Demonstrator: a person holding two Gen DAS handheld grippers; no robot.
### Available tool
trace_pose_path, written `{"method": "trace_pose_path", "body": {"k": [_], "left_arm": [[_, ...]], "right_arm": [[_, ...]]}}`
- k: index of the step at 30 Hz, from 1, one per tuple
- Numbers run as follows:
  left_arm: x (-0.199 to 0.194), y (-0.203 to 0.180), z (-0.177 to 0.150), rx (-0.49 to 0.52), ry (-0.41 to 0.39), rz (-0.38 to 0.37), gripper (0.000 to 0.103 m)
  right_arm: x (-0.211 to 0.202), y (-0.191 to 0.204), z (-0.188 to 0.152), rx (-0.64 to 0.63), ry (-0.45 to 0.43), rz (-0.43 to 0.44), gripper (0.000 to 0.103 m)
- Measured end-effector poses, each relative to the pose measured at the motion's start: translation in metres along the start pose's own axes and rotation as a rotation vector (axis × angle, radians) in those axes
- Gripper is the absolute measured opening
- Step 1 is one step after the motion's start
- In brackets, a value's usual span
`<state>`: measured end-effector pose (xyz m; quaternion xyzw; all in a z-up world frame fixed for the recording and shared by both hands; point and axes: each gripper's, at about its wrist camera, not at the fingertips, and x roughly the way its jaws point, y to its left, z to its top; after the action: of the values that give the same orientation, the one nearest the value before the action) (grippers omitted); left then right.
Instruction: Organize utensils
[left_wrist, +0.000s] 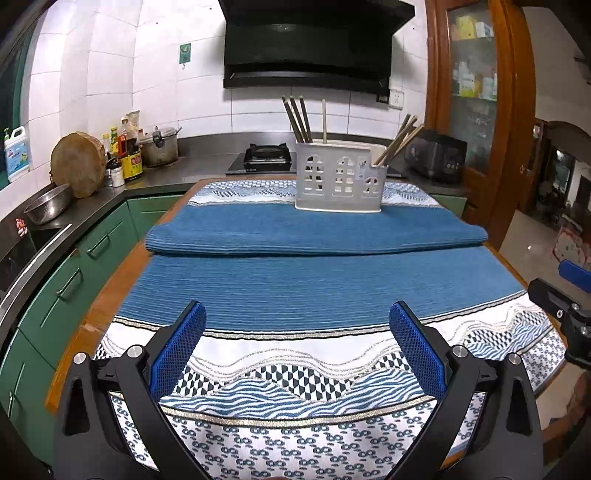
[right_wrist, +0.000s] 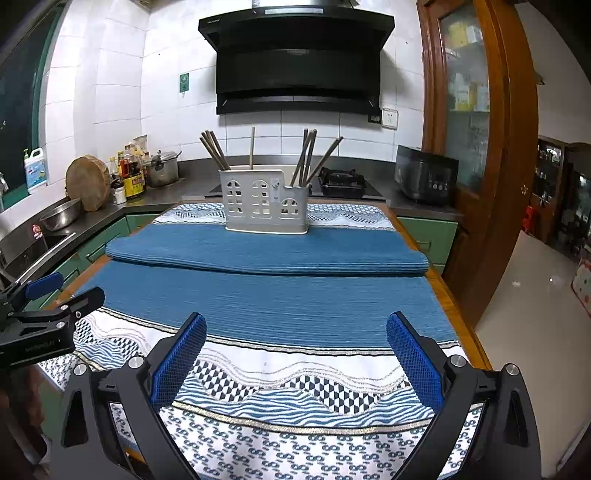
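A pale grey utensil holder (left_wrist: 339, 181) (right_wrist: 265, 204) with window-shaped cut-outs stands upright at the far end of the table on the blue cloth (left_wrist: 314, 284) (right_wrist: 266, 299). Several brown chopsticks (left_wrist: 297, 120) (right_wrist: 212, 149) lean in its left compartment, one pale stick (left_wrist: 324, 120) (right_wrist: 252, 147) stands in the middle, and more chopsticks (left_wrist: 397, 144) (right_wrist: 312, 157) lean out to the right. My left gripper (left_wrist: 297, 314) hovers open over the near patterned edge of the cloth, nothing between its blue pads. My right gripper (right_wrist: 295, 325) is open too, beside it, also empty.
The cloth has a raised fold (left_wrist: 314, 230) (right_wrist: 266, 256) across the table's middle. A counter with a steel bowl (left_wrist: 48, 208), round chopping board (left_wrist: 78, 164), bottles and pot (left_wrist: 160, 147) runs along the left. A gas hob (right_wrist: 341, 181) and black cooker (right_wrist: 424, 179) sit behind; a wooden cabinet (right_wrist: 476, 147) stands right.
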<state>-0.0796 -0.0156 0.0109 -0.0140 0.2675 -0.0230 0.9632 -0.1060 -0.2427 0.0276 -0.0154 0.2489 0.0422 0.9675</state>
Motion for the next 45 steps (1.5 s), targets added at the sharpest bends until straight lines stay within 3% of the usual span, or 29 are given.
{"method": "trace_pose_path", "body": {"k": [16, 45], "left_arm": [[-0.030, 0.003, -0.004, -0.008, -0.065, 0.016, 0.098], [-0.031, -0.002, 0.007, 0.006, -0.076, 0.024, 0.098]], "right_arm": [[-0.032, 0.008, -0.001, -0.020, -0.063, 0.000, 0.096], [-0.026, 0.013, 0.006, -0.016, -0.065, 0.018, 0.096]]}}
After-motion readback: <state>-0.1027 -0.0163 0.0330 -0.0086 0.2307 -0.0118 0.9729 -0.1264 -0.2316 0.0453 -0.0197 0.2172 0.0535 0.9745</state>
